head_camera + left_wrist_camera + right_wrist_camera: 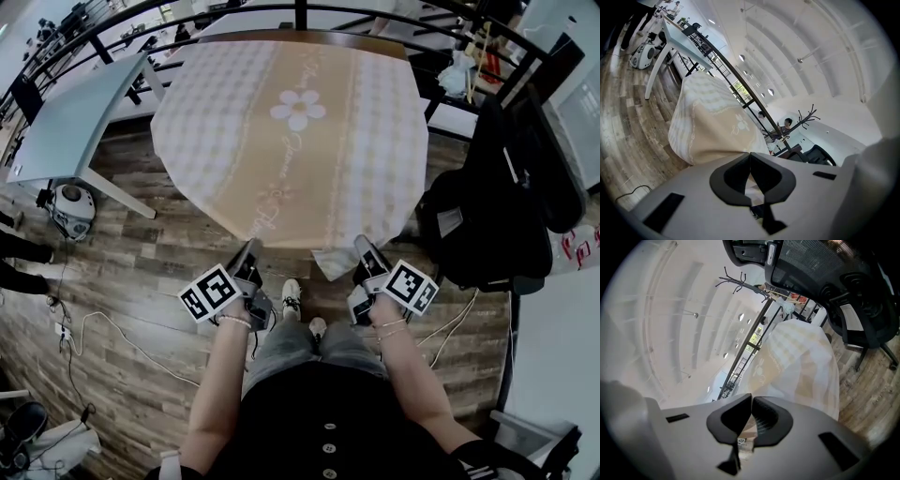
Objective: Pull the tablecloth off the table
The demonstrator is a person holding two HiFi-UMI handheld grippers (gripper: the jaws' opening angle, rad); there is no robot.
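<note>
Tablecloth (291, 141) covers the table (309, 37); our left gripper (247, 247) and right gripper (364, 246) both clamp its near-edge hem. Uneven pulling could slip thin fabric free.

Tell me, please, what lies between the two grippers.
The person's shoes on the floor, in the head view; left gripper and right gripper both clamp the tablecloth.

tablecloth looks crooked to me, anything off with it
Yes. The tablecloth sits askew, leaving the table's far edge bare. Its near edge is bunched where the left gripper and right gripper are shut on it.
</note>
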